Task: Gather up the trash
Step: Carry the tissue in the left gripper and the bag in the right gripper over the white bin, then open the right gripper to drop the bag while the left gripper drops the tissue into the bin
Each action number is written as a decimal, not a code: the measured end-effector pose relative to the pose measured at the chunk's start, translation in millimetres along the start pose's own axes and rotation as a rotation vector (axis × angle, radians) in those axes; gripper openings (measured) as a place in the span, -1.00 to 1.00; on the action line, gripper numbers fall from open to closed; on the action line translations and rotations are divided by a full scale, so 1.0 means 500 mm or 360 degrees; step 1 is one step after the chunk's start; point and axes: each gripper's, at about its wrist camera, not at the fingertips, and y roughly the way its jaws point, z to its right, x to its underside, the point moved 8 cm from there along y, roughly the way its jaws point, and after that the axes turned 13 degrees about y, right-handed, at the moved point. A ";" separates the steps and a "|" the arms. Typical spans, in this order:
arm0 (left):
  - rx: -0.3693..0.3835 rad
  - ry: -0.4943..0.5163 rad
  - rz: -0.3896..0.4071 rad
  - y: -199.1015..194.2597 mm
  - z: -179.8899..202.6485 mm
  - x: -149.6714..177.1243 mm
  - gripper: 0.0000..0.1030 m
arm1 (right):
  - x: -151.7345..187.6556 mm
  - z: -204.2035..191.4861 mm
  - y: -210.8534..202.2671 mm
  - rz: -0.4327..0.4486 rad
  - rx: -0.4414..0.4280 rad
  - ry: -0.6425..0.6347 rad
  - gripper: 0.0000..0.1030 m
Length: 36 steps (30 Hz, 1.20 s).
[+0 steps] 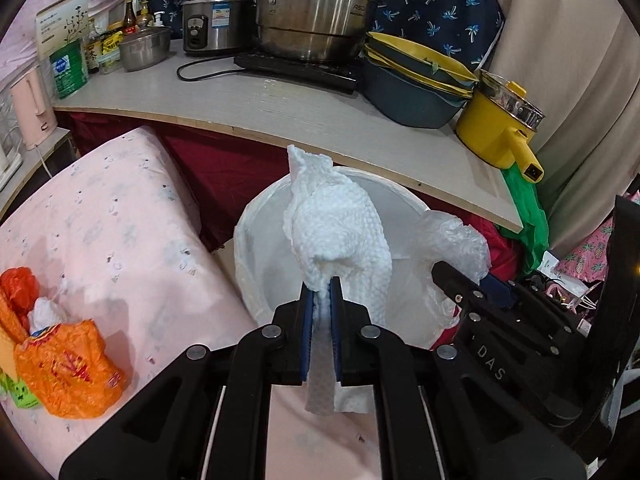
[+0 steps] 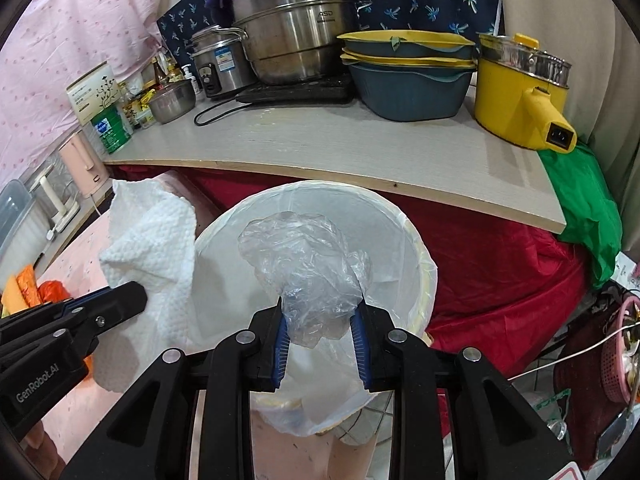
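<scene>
My left gripper is shut on a white paper towel, which stands crumpled above the jaws and hangs over the white-lined trash bin. In the right wrist view the same towel sits at the bin's left rim, with the left gripper below it. My right gripper is shut on a crumpled clear plastic bag, held over the open bin. From the left wrist view, the right gripper shows at the right with the plastic bag over the bin's right rim.
A pink cloth surface to the left carries an orange plastic bag and other scraps. Behind the bin, a wooden shelf holds steel pots, stacked blue-and-yellow basins and a yellow electric pot. A green bag hangs at right.
</scene>
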 end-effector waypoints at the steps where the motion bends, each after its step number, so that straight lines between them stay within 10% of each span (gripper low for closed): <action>1: 0.0014 -0.0011 -0.0002 0.009 -0.001 -0.005 -0.83 | -0.005 0.001 0.007 -0.0002 -0.0004 0.0006 -0.49; 4: 0.0050 -0.0039 0.0006 0.033 -0.003 -0.020 -0.76 | -0.025 0.000 0.024 0.0012 -0.0009 0.0019 -0.43; 9: -0.0008 -0.0072 0.0077 0.030 -0.018 -0.041 0.04 | -0.063 -0.013 0.008 0.0112 -0.0007 0.0015 -0.09; 36: -0.0413 -0.0422 0.0132 -0.206 -0.265 0.120 0.10 | 0.008 -0.233 -0.132 0.0194 -0.0179 -0.0186 0.11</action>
